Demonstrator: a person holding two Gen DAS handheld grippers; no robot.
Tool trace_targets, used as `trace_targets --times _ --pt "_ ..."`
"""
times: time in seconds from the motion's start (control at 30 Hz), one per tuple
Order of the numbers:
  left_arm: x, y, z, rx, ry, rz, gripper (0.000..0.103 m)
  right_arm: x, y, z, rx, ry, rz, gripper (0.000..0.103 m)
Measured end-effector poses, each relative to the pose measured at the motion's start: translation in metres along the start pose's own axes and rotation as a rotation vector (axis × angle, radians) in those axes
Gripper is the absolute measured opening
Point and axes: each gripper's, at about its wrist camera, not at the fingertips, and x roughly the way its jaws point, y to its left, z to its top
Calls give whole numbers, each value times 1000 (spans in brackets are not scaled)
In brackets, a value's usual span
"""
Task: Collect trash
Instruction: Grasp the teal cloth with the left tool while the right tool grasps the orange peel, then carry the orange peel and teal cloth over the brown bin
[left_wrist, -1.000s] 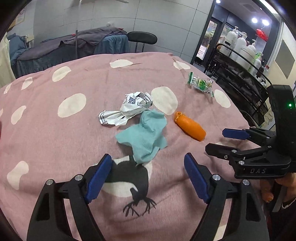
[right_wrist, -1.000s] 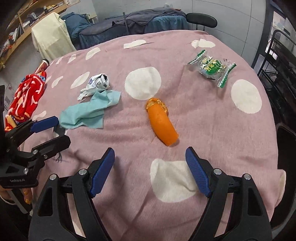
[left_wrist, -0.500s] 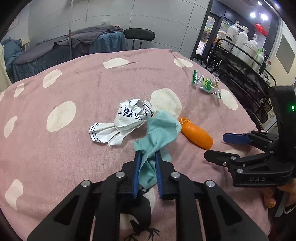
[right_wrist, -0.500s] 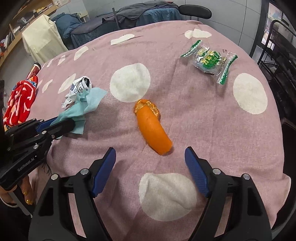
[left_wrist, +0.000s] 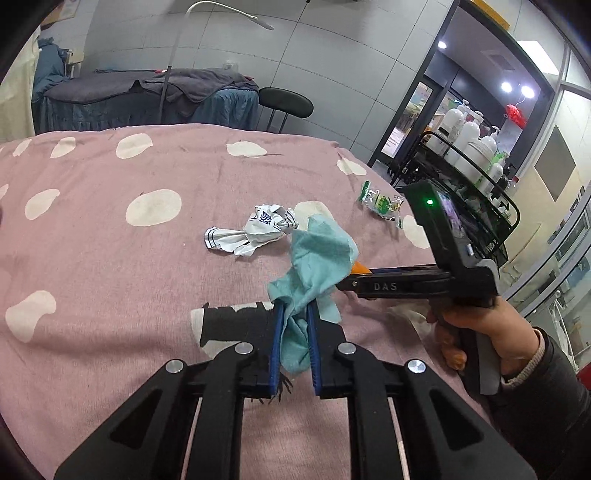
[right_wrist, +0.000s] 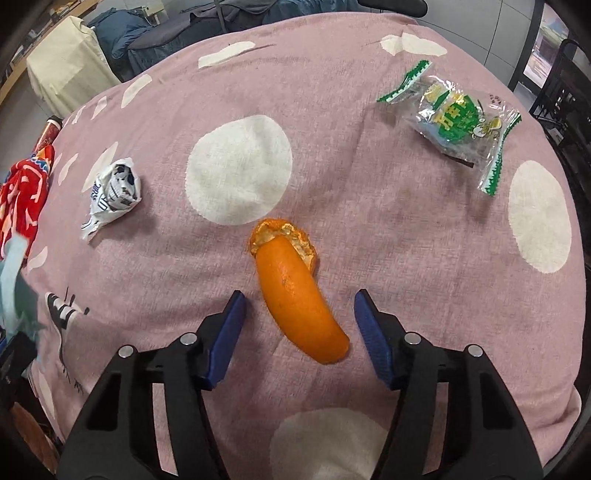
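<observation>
Your left gripper (left_wrist: 294, 328) pinches the teal cloth (left_wrist: 319, 258) clear, while your right gripper (right_wrist: 300, 308), jaws apart, straddles the orange peel (right_wrist: 295, 291) at 12 o'clock, ready to close.

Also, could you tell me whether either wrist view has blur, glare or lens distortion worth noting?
Left wrist view: strong fisheye bending of the wall lines, bright ceiling spots at right, and the teal cloth in the left gripper is sharp. Right wrist view: the orange peel is crisp, and the teal cloth at the left edge is motion-smeared.

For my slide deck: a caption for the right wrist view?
Open right gripper straddles orange peel on the pink spotted blanket.
</observation>
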Motion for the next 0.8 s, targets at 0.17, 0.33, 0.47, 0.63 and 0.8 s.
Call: trace_targets --times 0.17,0.33,0.47,0.63,0.8 --pt "-2 1 -9 -24 5 -15 13 5 4 6 -10 -4 -14 46" --pt "-1 -1 -15 -31 15 -19 13 5 3 7 7 -13 7 25" --pt "-6 -1 -20 -35 11 -22 13 -10 -12 -2 36 -46 50 23" --pt "-8 -1 -25 -45 15 -34 13 -35 -19 -15 56 -99 98 22" --pt "-10 -13 -30 -42 14 -73 13 -62 -22 -36 57 -159 124 22"
